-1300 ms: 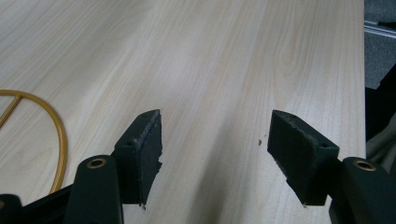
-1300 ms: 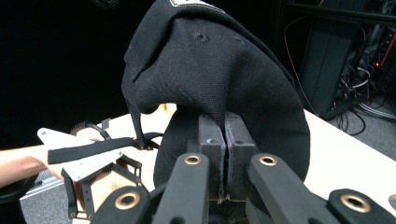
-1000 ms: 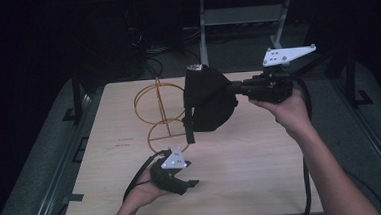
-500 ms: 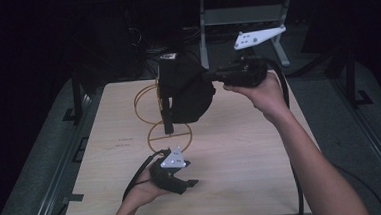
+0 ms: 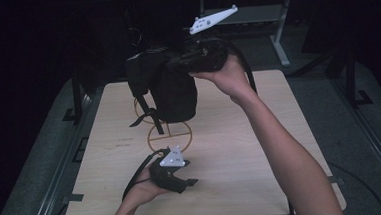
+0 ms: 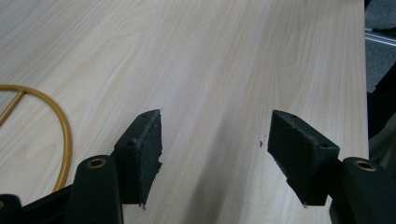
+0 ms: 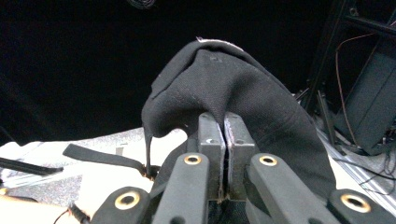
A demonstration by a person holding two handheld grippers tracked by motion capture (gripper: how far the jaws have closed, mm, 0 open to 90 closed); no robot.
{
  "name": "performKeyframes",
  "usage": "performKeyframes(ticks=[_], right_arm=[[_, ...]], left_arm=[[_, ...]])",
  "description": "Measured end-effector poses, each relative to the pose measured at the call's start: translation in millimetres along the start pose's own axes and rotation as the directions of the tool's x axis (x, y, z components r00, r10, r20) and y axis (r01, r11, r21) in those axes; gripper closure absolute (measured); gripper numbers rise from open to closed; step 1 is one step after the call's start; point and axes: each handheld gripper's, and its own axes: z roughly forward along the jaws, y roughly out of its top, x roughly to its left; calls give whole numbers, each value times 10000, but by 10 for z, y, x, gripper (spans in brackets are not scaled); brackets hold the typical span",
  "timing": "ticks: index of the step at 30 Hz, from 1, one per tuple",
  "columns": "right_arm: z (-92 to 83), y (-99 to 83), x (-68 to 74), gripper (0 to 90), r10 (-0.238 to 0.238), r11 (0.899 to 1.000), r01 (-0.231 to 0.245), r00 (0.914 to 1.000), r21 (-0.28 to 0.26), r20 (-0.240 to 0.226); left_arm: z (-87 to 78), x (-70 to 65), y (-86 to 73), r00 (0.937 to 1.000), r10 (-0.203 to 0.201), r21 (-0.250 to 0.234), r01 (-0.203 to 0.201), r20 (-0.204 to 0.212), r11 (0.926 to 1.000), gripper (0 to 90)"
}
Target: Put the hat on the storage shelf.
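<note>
A black fabric bag (image 5: 167, 89) with dangling straps hangs in the air over the far left part of the table. My right gripper (image 5: 188, 61) is shut on its top fabric; in the right gripper view the jaws pinch a fold of the black bag (image 7: 219, 88). A gold wire stand (image 5: 169, 134) with ring shapes sits on the table under the bag, its ring (image 6: 60, 135) showing in the left gripper view. My left gripper (image 5: 189, 180) rests low near the front of the table, open, with bare wood between its fingers (image 6: 140, 149).
The light wooden table (image 5: 261, 148) has free surface to the right and front. Dark metal frames and a grey stand (image 5: 279, 37) lie beyond the far edge. Rails run along both sides of the table.
My right gripper has carried the black bag leftward and higher, from the right of the gold stand to above it. The left gripper has stayed in place.
</note>
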Motion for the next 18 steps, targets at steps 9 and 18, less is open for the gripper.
performKeyframes(ticks=[9, 18], right_arm=[[237, 24, -95, 878, 415, 9991, -415, 9990, 11, -163], [461, -8, -229, 877, 975, 9952, -976, 9951, -36, -182]], left_arm=[[8, 2, 3, 9998, -176, -11, 177, 54, 9998, 350], [31, 18, 7, 10000, -6, 99, 5, 79, 10000, 350]])
